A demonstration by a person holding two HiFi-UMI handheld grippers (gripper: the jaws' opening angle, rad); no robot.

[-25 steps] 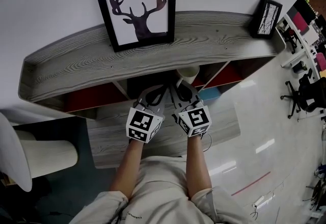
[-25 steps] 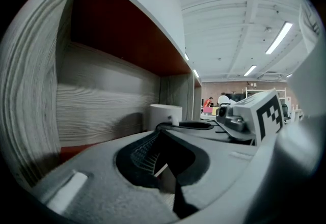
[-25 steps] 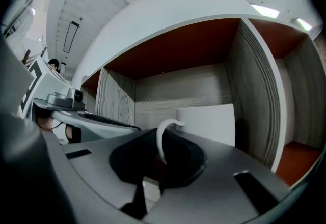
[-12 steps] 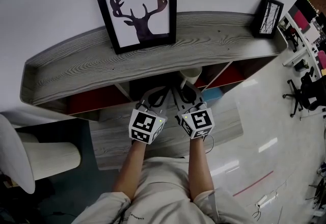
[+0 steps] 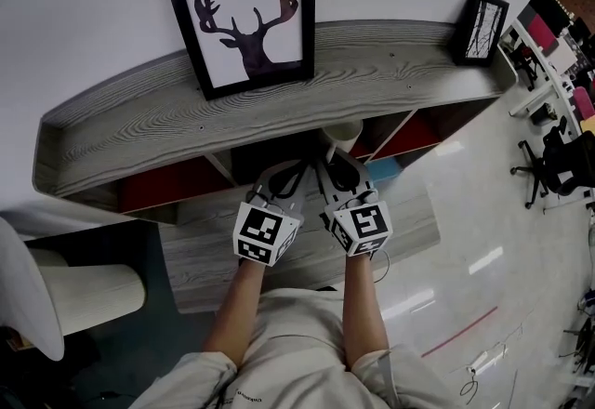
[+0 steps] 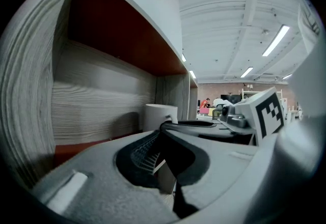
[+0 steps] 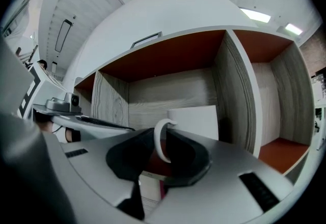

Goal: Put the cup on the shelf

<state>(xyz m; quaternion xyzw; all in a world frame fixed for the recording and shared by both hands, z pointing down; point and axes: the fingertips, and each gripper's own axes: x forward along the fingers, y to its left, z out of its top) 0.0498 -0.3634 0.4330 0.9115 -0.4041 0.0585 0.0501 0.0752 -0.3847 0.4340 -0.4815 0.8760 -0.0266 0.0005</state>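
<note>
Shelf (image 5: 372,72) cubbies face both grippers. The white cup (image 7: 196,121) stands in one cubby under the shelf's top board, its handle pinched between the right gripper (image 7: 164,135) jaws. Just beside, the left gripper (image 6: 164,127) is clenched on nothing. Atop the shelf lean a deer picture (image 5: 244,12) and a smaller frame (image 5: 479,26).

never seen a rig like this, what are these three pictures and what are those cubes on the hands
A person holds a two-jaw gripper in each hand, and the marker cubes are parts of those grippers. The head view looks down from a camera on the person's head at the left gripper and right gripper, which reach toward a wooden shelf with a deer picture on top. The other two pictures come from cameras riding on the grippers. The right gripper appears closed on the handle of a white cup inside a compartment. The left gripper is shut on nothing.
</note>
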